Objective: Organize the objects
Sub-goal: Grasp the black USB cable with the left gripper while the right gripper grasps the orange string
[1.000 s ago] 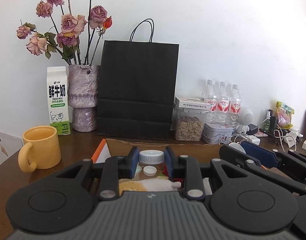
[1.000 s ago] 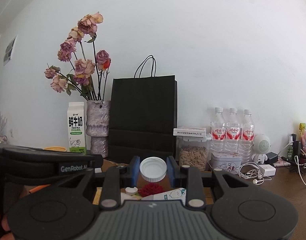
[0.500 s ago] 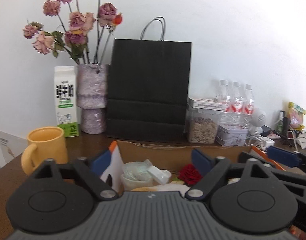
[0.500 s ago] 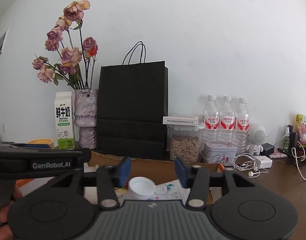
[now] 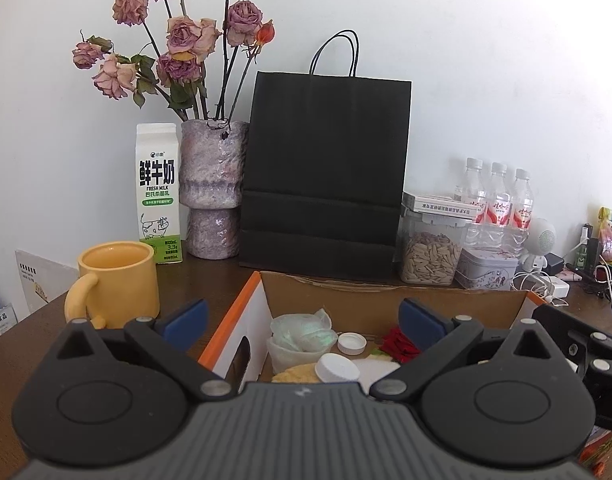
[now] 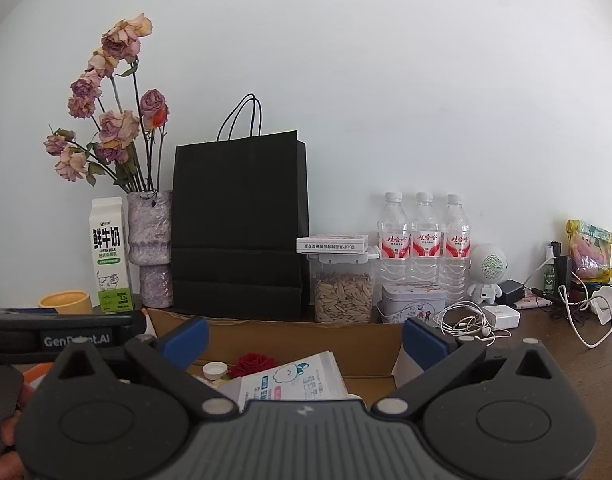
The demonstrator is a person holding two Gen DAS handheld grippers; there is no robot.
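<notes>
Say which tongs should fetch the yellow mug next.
Left. The left tongs stand open, with the yellow mug just beyond their left finger. From the right tongs, whose jaws are opening with nothing between them, only the mug's rim shows, far left behind the other tool.

A dark wooden counter (image 6: 609,364) runs along a white wall. An open cardboard box (image 5: 385,300) sits at its near edge, a yellow mug (image 5: 118,280) just left of it. Along the wall stand a milk carton (image 5: 158,192), a purple vase (image 5: 214,188) of dried roses, a black paper bag (image 5: 325,168), a jar of seeds (image 6: 343,292), a small tin (image 6: 413,304), three water bottles (image 6: 423,248) and a white speaker (image 6: 487,272). Tangled white cables (image 6: 469,320) lie at the right.
</notes>
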